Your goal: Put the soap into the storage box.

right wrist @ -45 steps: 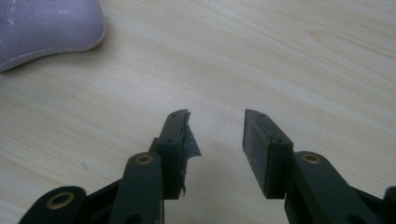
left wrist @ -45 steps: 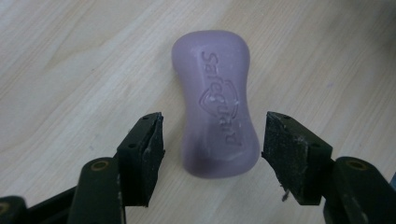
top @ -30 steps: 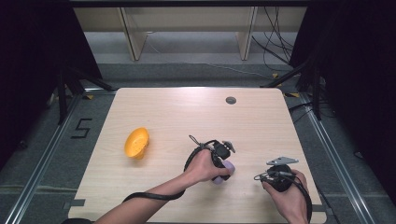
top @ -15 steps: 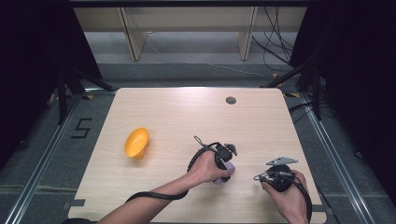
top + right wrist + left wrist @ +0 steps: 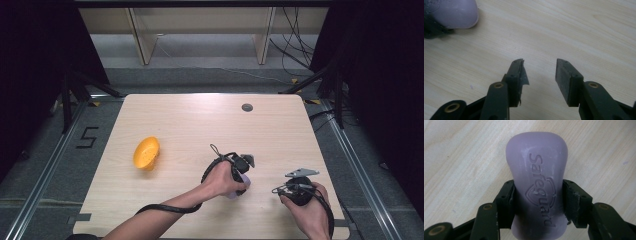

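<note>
Left gripper view shows the left claw (image 5: 537,202) clamped on the purple soap bar (image 5: 537,177) at mid-frame, so lift it level while the right claw (image 5: 540,80) stays released.

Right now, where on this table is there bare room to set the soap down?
Bare wood runs across the far half, between the orange bowl and the small dark disc. The table is crowded near the front right, where the left gripper clamps the purple soap beside the open right gripper.
</note>
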Motion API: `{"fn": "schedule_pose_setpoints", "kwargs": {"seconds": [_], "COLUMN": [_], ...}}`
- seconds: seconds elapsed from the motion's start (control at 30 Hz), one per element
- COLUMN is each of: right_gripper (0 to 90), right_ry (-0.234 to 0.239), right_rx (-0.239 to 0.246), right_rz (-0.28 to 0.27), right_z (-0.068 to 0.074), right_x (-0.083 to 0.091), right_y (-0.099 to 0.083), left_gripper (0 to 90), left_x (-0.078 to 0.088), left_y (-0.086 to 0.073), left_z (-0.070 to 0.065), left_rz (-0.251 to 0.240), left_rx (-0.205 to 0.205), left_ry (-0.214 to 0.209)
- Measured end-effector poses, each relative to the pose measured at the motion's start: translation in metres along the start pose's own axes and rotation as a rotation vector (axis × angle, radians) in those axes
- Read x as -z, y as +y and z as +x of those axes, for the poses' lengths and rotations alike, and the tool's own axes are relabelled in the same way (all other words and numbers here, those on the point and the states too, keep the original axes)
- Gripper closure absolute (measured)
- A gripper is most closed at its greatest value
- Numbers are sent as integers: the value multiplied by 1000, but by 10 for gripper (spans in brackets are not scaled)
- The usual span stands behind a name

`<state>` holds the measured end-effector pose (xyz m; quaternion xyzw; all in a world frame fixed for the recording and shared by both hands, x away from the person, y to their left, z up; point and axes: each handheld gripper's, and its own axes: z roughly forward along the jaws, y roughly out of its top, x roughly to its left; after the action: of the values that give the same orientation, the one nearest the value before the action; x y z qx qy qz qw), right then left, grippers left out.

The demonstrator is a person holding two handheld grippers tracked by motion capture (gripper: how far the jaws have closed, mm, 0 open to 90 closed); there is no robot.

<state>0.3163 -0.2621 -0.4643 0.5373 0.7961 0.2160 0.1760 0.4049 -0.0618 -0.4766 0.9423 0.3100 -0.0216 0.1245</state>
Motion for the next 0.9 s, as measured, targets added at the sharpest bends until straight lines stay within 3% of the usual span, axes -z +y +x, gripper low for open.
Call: {"fn": "schedule_pose_setpoints", "kwargs": {"seconds": [0.57, 0.9], "right_gripper": [577, 574], "right_ry": [7, 5], "right_rx": [-8, -9], "right_rz": [-1, 0], "right_z": [0, 1], "right_x": [0, 0], "right_y": [0, 0], "left_gripper": [483, 488], "left_x": [1, 8], "left_y": [0, -5], "left_z": [-1, -4], "left_rz": [5, -37], "left_rx": [-25, -52], "left_ry": [5, 6]}}
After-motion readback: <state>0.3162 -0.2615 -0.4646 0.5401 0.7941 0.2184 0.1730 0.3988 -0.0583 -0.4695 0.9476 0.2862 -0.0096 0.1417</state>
